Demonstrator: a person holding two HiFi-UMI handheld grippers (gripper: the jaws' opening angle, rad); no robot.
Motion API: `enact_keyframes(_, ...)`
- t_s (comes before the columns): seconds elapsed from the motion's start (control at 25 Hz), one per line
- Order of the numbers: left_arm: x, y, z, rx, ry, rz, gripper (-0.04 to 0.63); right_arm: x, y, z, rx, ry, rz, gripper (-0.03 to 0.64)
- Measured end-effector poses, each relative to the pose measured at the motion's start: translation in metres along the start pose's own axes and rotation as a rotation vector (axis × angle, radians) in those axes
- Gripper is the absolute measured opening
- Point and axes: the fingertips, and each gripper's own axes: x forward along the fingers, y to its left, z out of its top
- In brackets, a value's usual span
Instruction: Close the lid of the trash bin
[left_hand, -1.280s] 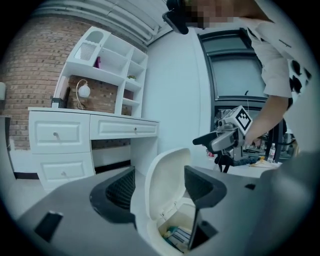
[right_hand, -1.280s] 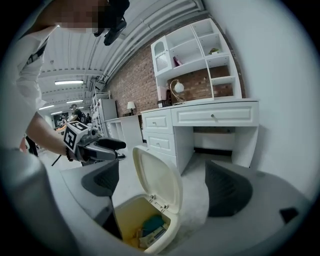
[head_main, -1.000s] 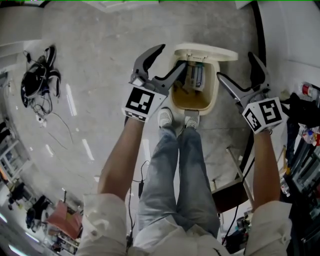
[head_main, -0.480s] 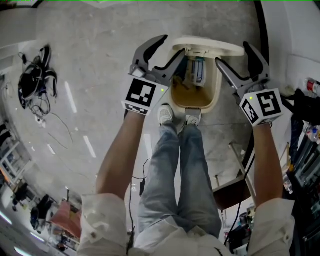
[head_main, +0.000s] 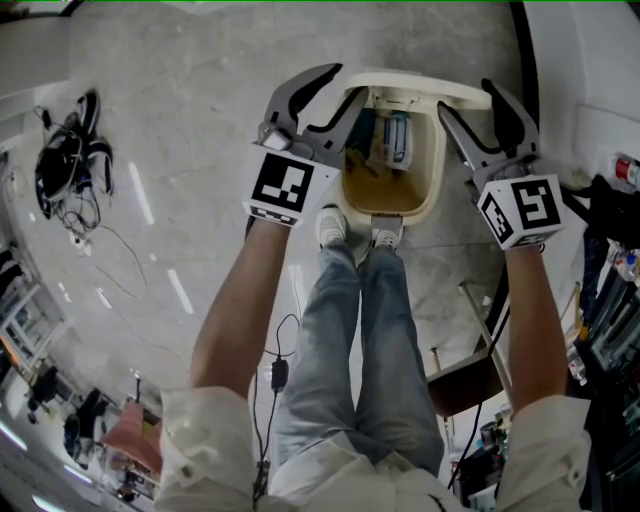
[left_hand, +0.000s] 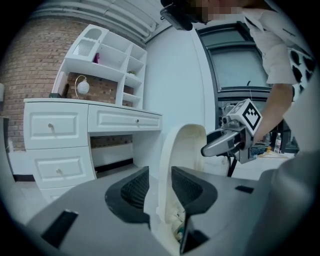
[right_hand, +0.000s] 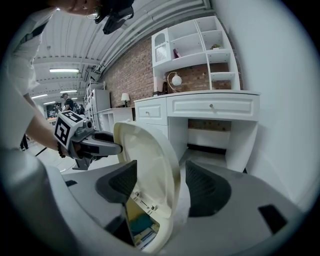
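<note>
My left gripper (left_hand: 161, 187) and right gripper (right_hand: 162, 185) have just been closing. Their fingers are still slightly spread, each straddling one side edge of the upright cream plastic lid (head_main: 405, 82), ready to swing it down onto the open cream trash bin (head_main: 433, 170) on the floor.

White drawered desk (left_hand: 75, 135), shelf unit (left_hand: 107, 55) above, round lamp (left_hand: 83, 87), perhaps cables (head_main: 70, 150) on floor (head_main: 200, 90)

1. No word, number or brand can be read in any view.
2. The left marker cube (head_main: 280, 187) bears only a black-and-white square pattern, no letters.
3. The right marker cube (head_main: 520, 212) bears the same kind of pattern, likewise without letters.
4. The packaging (head_main: 397, 145) inside the trash bin (head_main: 436, 170) carries print too small to read.
</note>
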Motion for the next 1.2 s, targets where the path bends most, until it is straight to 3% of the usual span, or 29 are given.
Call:
enact_keyframes(0.64, 0.002, -0.005, 0.008, 0.005, -0.009, 0.002, 0.092, -0.008, -0.013, 0.002, -0.021, 0.008, -0.091, 0.146)
enact_keyframes(1.2, -0.001, -0.008, 0.007, 0.051, 0.007, -0.01, 0.083, -0.015, -0.012, 0.0, -0.056, 0.024, -0.111, 0.084)
